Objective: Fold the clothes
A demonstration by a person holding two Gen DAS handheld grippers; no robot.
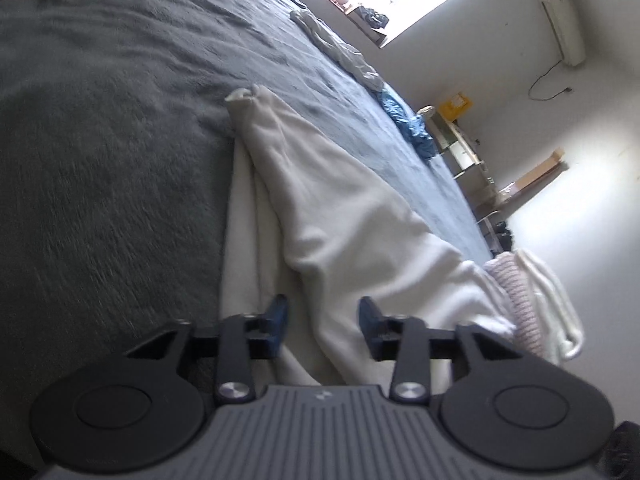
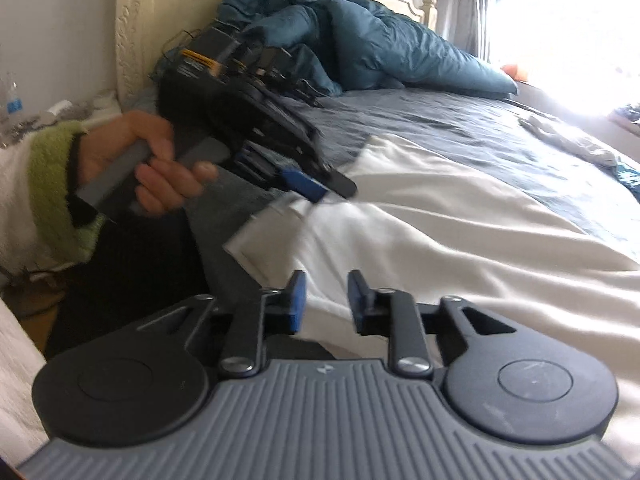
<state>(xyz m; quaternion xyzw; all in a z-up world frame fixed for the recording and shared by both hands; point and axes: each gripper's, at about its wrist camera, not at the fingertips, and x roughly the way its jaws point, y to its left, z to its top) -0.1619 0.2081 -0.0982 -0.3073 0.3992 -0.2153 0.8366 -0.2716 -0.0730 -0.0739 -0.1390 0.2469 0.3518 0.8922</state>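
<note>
Both grippers, left (image 1: 323,322) and right (image 2: 323,300), gape empty over the cream garment (image 1: 320,216) ahead; fold laid, we judge; next we regrasp an edge.

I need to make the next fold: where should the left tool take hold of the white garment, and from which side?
Take the white garment at its near edge, just ahead of the left tool, coming in low from the near side of the bed. The cloth lies flat there in loose folds, directly between the open jaws, while its narrow far end is bunched up and beyond easy reach.
</note>
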